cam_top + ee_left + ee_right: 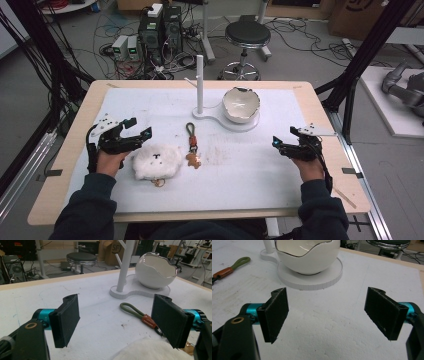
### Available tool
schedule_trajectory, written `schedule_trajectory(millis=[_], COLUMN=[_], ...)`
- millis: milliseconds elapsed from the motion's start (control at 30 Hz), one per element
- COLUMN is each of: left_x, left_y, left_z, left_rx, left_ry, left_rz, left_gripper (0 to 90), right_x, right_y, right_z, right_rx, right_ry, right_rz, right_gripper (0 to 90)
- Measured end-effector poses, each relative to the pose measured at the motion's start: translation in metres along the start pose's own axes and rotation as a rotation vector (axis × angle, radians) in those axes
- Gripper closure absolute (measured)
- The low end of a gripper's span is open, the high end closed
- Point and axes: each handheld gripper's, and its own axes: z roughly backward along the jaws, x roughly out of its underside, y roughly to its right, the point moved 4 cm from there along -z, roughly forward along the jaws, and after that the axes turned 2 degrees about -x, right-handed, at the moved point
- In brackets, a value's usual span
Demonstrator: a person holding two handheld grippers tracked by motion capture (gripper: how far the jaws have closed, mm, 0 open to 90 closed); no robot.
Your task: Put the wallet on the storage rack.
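Soft, light, squashy white plush toy (pixel 156 161) beside spread, empty left gripper (pixel 134 129); best pinched across fluffy middle; right gripper (pixel 283 142) likewise spread, empty.

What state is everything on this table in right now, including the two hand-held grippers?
Left gripper: open, empty, beside the plush.
Right gripper: open, empty.
White fluffy plush: lying flat on the mat.
Keychain strap: lying flat, unhooked.
Eggshell-shaped bowl: upright on the stand's base.
White stand: upright, nothing hanging.
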Motion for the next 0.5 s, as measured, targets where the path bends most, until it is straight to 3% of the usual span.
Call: schedule_trajectory(millis=[233, 300, 333, 500], left_x=[0.003, 0.004, 0.010, 0.021], left_y=[0.004, 0.004, 0.006, 0.005], left_z=[-0.001, -0.002, -0.004, -0.008], left_rx=[0.029, 0.044, 0.067, 0.070], left_ry=[-0.032, -0.045, -0.102, -0.187], left_rz=[-0.013, -0.011, -0.016, -0.010], left_gripper=[22.7, 27.1, 27.3, 27.6], right_x=[0.000, 0.000, -0.001, -0.003], right_y=[-0.001, -0.003, -0.005, -0.009], right_z=[0.001, 0.001, -0.001, -0.006], right_rx=[0.003, 0.003, 0.000, -0.013], right_ry=[0.000, -0.003, -0.004, -0.008], right_rz=[0.009, 0.012, 0.015, 0.029], right_gripper=[19.8, 19.8, 19.9, 19.9])
